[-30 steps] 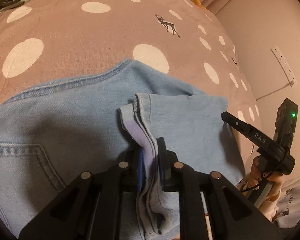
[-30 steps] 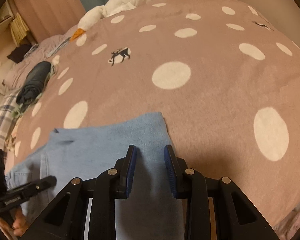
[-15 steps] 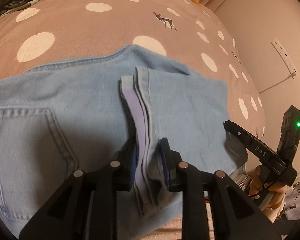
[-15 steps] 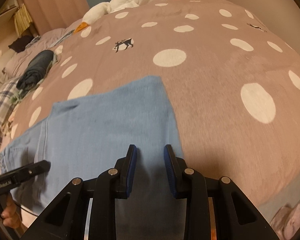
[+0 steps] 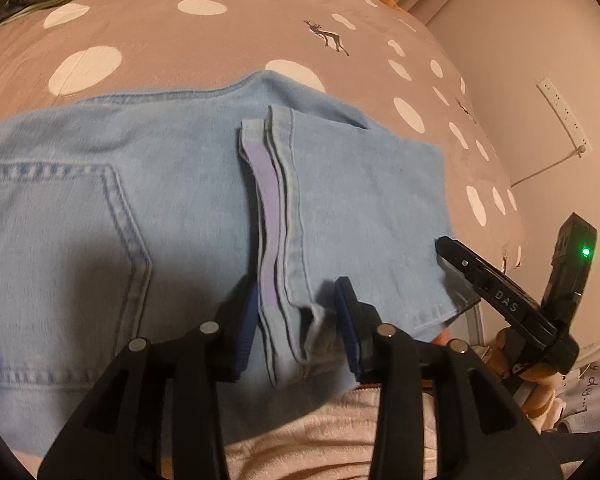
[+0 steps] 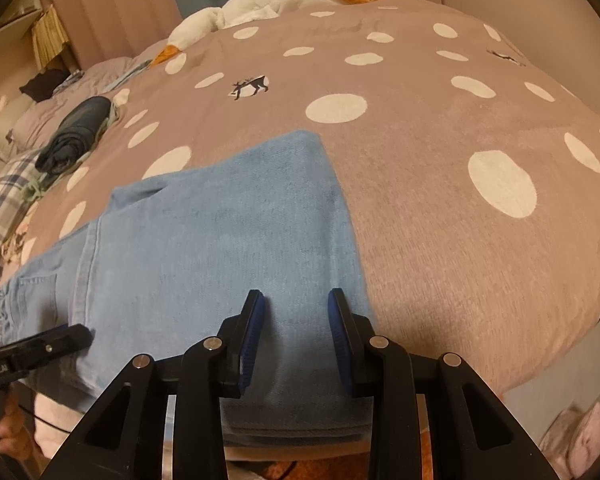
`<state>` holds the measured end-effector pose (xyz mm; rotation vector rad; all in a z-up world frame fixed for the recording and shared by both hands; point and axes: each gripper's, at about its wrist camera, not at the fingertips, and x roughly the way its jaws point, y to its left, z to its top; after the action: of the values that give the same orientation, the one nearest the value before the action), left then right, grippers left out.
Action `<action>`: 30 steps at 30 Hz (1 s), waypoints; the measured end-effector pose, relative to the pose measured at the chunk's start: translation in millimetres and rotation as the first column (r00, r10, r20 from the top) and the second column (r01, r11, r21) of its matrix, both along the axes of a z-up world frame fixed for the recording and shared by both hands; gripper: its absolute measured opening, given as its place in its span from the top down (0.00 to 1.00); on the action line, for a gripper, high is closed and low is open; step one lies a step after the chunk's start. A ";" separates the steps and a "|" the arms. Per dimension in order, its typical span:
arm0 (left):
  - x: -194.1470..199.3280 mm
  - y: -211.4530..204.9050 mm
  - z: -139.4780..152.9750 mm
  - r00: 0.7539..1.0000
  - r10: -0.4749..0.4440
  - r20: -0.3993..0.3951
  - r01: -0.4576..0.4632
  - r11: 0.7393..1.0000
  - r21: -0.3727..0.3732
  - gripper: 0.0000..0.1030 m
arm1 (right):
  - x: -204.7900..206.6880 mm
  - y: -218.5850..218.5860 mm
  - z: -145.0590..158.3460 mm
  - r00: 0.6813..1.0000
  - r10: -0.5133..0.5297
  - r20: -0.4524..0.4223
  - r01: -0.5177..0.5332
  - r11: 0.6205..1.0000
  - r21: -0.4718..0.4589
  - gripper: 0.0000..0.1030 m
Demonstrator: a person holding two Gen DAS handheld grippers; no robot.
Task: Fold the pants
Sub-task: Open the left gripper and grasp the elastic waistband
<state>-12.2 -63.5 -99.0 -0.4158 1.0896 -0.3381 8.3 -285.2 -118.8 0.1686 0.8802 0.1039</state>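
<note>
Light blue jeans (image 5: 180,184) lie folded flat on the dotted bedcover, back pocket (image 5: 60,260) at the left. The leg hems (image 5: 278,200) rest on top of the denim and run down between the fingers of my left gripper (image 5: 294,284). Its jaws are opening: the right pad (image 5: 346,320) stands off the hem, and the left pad is close beside it. My right gripper (image 6: 295,294) hovers open over the folded edge of the jeans (image 6: 220,232) near the bed's front edge, with nothing pinched. One right finger (image 5: 472,268) shows at the jeans' right corner.
The brown bedcover (image 6: 440,128) with white dots spreads beyond the jeans. A dark rolled garment (image 6: 76,136) and plaid fabric (image 6: 0,200) lie far left, and a white plush toy (image 6: 268,0) sits at the back. A wall with a power strip (image 5: 560,116) stands to the right.
The left jaws, shut on the leg hems a second ago, have spread apart. Both grippers have drawn back toward the bed's near edge, so more of the jeans shows.
</note>
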 end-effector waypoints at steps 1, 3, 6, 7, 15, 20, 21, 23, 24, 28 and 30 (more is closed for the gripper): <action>-2.6 0.5 0.5 1.000 0.000 0.001 0.000 1.000 -0.011 0.58 | 0.1 0.0 -0.4 1.000 0.000 0.001 0.000 1.000 0.004 0.66; -7.1 1.8 2.4 1.000 0.011 -0.004 -0.011 1.000 -0.024 0.56 | 0.9 1.8 -0.7 1.000 0.009 0.001 -0.009 1.000 0.008 0.61; -14.3 4.4 8.0 1.000 0.012 0.001 -0.012 0.999 -0.029 0.50 | 2.5 9.7 0.2 1.000 0.022 -0.002 -0.022 1.000 -0.011 0.50; -17.0 7.0 11.3 1.000 0.018 0.006 -0.017 0.999 -0.031 0.47 | 3.0 13.0 0.3 1.000 0.022 -0.003 -0.022 1.000 -0.020 0.46; -43.2 51.4 53.1 0.966 0.184 0.183 -0.196 0.979 0.047 0.16 | 5.7 32.9 0.0 1.000 0.006 -0.006 -0.007 0.992 -0.123 0.34; -57.8 90.8 66.0 0.925 0.301 0.231 -0.316 0.948 0.027 0.09 | 8.2 36.8 0.9 1.000 0.001 -0.014 -0.003 0.991 -0.130 0.28; -60.3 97.3 67.5 0.917 0.321 0.237 -0.336 0.942 0.025 0.09 | 8.2 38.0 1.0 1.000 0.002 -0.014 -0.004 0.991 -0.131 0.25; -66.5 113.9 69.2 0.894 0.375 0.247 -0.394 0.918 0.035 0.06 | 8.8 40.0 1.0 1.000 0.009 -0.011 -0.011 0.992 -0.125 0.19; -68.6 120.5 69.2 0.885 0.394 0.248 -0.416 0.908 0.041 0.05 | 8.8 41.7 0.7 1.000 0.015 -0.010 -0.016 0.992 -0.123 0.15; -80.7 151.6 63.9 0.841 0.485 0.238 -0.511 0.858 0.057 0.05 | 9.6 47.5 2.6 1.000 0.016 -0.010 -0.017 0.990 -0.138 0.10; -85.3 163.0 58.1 0.825 0.521 0.218 -0.546 0.835 0.072 0.05 | 11.0 48.9 5.9 1.000 0.018 -0.016 -0.020 0.991 -0.134 0.10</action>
<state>-97.4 99.5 -40.9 -0.5408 0.7595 0.1943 19.2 -236.3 -112.9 0.0354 0.9003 0.0608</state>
